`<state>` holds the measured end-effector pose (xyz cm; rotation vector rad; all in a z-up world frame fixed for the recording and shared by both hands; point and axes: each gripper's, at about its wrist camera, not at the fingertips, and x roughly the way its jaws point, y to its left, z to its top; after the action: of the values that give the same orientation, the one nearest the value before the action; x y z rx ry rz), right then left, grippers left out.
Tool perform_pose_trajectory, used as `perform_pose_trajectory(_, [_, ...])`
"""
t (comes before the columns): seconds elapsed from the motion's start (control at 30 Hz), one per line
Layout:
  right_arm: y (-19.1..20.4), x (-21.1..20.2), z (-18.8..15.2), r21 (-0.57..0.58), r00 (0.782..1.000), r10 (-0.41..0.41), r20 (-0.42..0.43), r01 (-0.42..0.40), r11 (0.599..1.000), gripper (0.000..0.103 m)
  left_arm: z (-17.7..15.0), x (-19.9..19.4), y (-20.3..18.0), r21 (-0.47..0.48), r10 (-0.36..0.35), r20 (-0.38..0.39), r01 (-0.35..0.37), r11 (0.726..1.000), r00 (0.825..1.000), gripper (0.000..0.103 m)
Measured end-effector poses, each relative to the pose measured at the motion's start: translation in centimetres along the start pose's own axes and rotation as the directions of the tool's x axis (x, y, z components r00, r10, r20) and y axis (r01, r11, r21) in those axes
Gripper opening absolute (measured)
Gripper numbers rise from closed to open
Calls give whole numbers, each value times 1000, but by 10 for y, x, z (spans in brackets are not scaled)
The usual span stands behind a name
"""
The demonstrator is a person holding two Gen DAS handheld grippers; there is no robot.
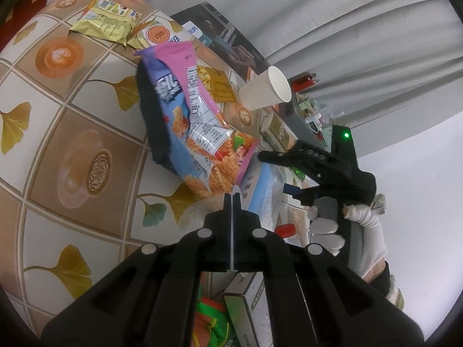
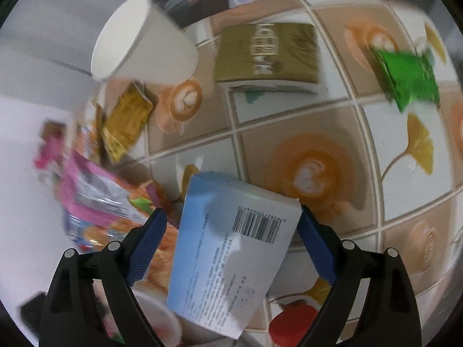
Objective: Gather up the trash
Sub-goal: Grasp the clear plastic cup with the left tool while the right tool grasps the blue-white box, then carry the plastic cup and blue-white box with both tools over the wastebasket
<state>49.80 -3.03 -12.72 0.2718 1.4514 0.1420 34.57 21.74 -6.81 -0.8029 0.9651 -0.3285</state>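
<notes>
Worktop (image 1: 86,133): tiled latte-and-ginkgo cloth, grey curtain behind. Trash scattered across centre toward far edge.

Left gripper (image 1: 233,199): fingers pressed together, nothing visibly between them, tips just short of pink snack bag (image 1: 196,127).

Right gripper (image 2: 231,217): fingers apart, straddling light blue carton (image 2: 231,251); contact unclear, view blurred. Judgement: carton is next pick.

Paper cup (image 2: 144,40) lies on side near far edge.
</notes>
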Motion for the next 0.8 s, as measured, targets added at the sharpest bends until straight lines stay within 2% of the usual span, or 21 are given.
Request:
perform_pose_trajectory(0.13, [15, 6, -6, -62, 996, -81, 36, 83, 995, 86, -2, -1, -1, -2, -4, 1, 4, 1000, 1000, 0])
perform_pose_trajectory(0.2, [18, 5, -7, -65, 995, -85, 53, 88, 994, 77, -2, -2, -1, -2, -7, 4, 7, 1000, 1000, 0])
perform_pose_trajectory(0.33, [9, 1, -9, -40, 998, -32, 56, 34, 999, 77, -3, -4, -3, -1, -11, 17, 11, 1000, 1000, 0])
perform_pose_trajectory(0.53, [-19, -31, -16, -24, 991, 50, 125, -47, 999, 76, -3, -12, -13, 26, -12, 47, 11, 1000, 999, 0])
perform_pose_trajectory(0.63, [-26, -54, -23, -27, 979, 91, 182, -87, 996, 76, -3, -17, -21, 43, -16, 61, 14, 999, 998, 0])
perform_pose_trajectory(0.8, [-37, -103, -34, -46, 940, 165, 299, -159, 986, 75, -6, -29, -38, 81, -22, 87, 15, 997, 996, 0])
